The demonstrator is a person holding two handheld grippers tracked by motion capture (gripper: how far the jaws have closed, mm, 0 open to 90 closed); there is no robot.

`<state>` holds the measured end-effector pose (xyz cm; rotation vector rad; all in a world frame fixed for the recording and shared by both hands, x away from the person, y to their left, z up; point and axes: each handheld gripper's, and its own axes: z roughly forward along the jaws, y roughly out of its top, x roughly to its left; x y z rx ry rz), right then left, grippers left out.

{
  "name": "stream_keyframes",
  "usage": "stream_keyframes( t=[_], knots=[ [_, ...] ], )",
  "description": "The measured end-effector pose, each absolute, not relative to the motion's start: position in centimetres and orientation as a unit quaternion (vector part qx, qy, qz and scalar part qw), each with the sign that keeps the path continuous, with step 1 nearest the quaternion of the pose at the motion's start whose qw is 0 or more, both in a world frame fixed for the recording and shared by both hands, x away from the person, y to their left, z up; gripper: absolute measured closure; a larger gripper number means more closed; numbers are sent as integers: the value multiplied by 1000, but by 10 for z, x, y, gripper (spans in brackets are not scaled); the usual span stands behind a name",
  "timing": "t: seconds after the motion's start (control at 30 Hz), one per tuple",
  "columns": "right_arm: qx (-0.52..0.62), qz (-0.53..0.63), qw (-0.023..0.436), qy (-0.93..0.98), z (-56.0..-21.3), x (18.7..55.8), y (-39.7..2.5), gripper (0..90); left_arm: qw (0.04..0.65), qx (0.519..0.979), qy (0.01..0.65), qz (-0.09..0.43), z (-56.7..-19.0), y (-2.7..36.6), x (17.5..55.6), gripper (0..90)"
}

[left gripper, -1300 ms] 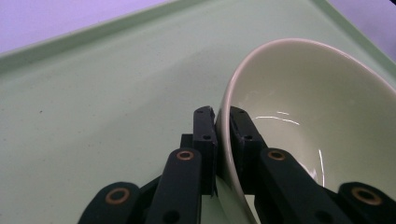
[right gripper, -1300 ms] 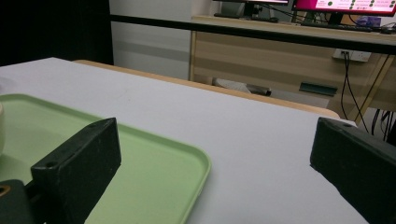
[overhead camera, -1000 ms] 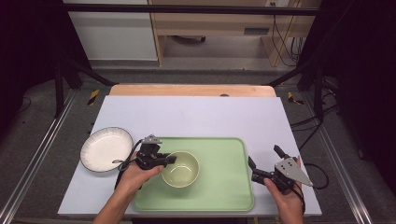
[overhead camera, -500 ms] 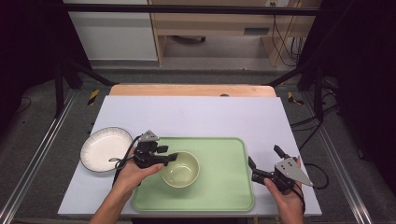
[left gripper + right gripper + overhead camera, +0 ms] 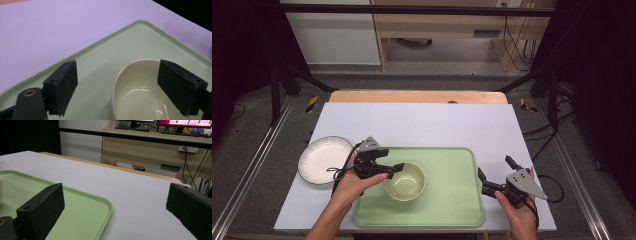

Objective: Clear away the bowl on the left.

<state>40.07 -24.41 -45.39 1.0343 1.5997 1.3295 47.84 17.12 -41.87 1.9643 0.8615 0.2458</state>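
While upright on tray (image 5: pixel 462 200), bowl (image 5: pixel 405 181) opens upward, left gripper (image 5: pixel 398 169) astride rim.

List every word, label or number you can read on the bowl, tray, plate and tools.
None can be read: the bowl, the green tray, the white plate, the left tool and the right tool show no print.
Monitors behind the table: text too small to read.

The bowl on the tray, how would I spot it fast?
Find the big green tray near the table's front edge. On its left part sits the bowl, beside the left gripper. It is pale yellow-green and deep, unlike the flat white plate off the tray.
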Motion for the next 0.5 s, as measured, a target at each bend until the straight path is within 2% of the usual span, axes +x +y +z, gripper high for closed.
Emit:
stream_keyframes(
  t=[0.5],
  knots=[
    [409,525,398,631,-454,401,-244,20,521,783,304,152,-407,179,475,84]
  ],
)
